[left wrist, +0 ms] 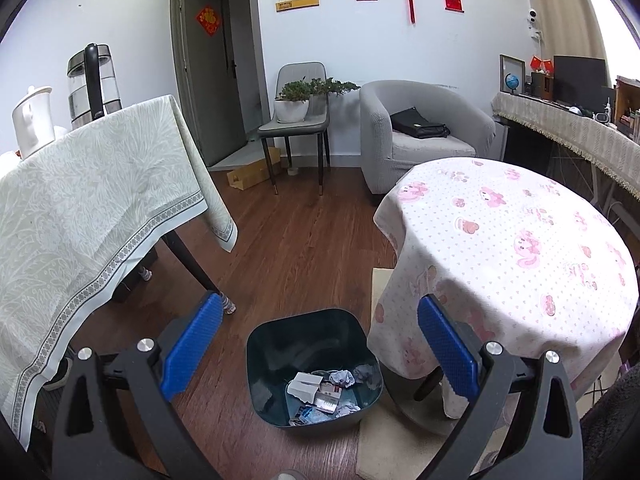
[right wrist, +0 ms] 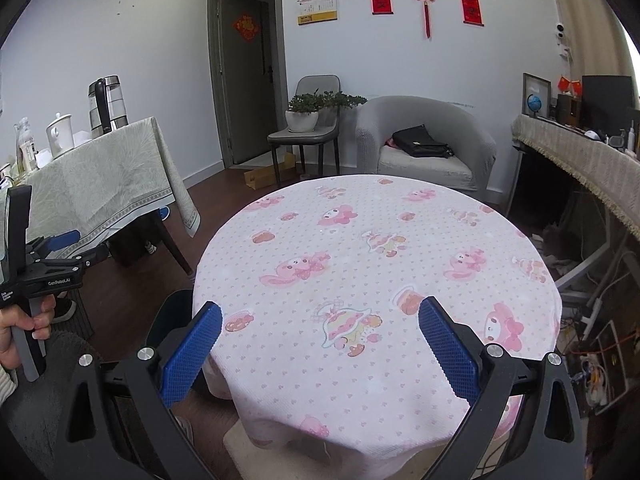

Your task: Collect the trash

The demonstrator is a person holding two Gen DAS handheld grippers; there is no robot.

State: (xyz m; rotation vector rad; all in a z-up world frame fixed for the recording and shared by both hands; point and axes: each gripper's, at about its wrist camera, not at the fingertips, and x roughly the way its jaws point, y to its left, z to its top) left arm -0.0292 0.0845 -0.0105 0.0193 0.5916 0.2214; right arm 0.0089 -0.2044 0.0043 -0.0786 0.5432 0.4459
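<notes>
A dark teal trash bin [left wrist: 280, 344] stands on the wooden floor beside the round table with the pink cartoon cloth [left wrist: 520, 240]. Crumpled paper and small boxes [left wrist: 324, 394] lie in its bottom. My left gripper [left wrist: 320, 312] is open and empty, held above the bin. My right gripper [right wrist: 320, 316] is open and empty above the near edge of the round table [right wrist: 380, 248], whose cloth top is bare. The bin's rim [right wrist: 168, 312] peeks out left of the table in the right wrist view. The left gripper [right wrist: 80, 246] also shows there, held in a hand at the left.
A table with a grey-green cloth [left wrist: 80, 208] stands at the left, with a kettle [left wrist: 94, 80] and white jug [left wrist: 34, 120] on it. A chair with a potted plant [left wrist: 296, 100], a grey armchair [left wrist: 420, 132] and a sideboard [left wrist: 568, 128] line the far wall.
</notes>
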